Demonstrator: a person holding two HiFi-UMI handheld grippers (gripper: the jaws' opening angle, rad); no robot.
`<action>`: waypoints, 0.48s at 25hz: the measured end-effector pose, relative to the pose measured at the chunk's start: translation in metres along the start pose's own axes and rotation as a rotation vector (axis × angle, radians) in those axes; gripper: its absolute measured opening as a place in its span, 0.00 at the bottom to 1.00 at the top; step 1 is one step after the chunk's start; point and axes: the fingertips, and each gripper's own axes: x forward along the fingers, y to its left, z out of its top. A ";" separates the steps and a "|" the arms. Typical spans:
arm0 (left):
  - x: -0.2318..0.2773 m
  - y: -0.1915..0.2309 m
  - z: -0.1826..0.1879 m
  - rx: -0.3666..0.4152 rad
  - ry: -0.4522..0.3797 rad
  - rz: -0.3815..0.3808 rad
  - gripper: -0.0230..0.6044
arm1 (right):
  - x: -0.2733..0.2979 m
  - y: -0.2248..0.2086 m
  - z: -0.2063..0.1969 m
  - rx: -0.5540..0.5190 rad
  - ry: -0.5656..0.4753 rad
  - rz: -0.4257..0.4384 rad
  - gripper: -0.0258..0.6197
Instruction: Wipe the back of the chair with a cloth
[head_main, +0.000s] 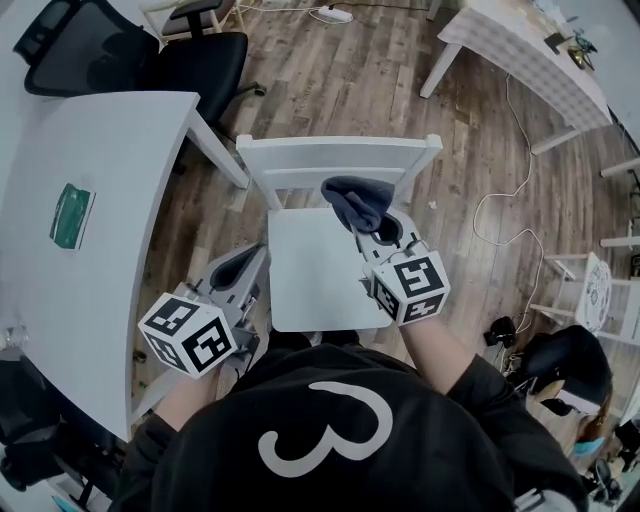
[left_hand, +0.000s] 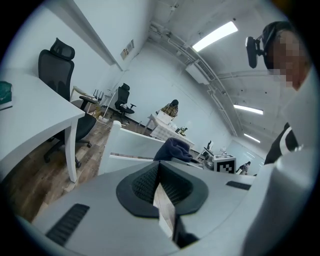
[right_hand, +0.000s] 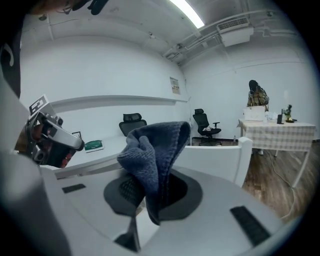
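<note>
A white wooden chair (head_main: 325, 270) stands in front of me, its back rail (head_main: 338, 155) on the far side of the seat. My right gripper (head_main: 375, 228) is shut on a dark blue cloth (head_main: 358, 200), which bunches up just below the back rail, over the seat's far edge. In the right gripper view the cloth (right_hand: 152, 152) stands up between the jaws, with the chair back (right_hand: 220, 157) behind it. My left gripper (head_main: 238, 268) hovers at the seat's left edge, shut and holding nothing; its view shows the cloth (left_hand: 173, 149) by the chair back (left_hand: 131, 150).
A white table (head_main: 90, 230) with a green book (head_main: 71, 214) stands close on the left. A black office chair (head_main: 130, 55) is behind it. A checked-cloth table (head_main: 525, 50) sits at the far right, with a white cable (head_main: 505, 205) on the wood floor.
</note>
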 end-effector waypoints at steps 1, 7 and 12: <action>-0.005 0.008 0.001 0.000 0.003 -0.001 0.06 | 0.005 0.012 0.002 0.001 -0.003 0.011 0.12; -0.039 0.055 0.005 -0.001 0.026 0.006 0.06 | 0.045 0.069 -0.001 0.025 -0.005 0.035 0.12; -0.060 0.088 0.007 0.000 0.046 0.011 0.06 | 0.077 0.094 -0.009 0.054 -0.001 0.017 0.12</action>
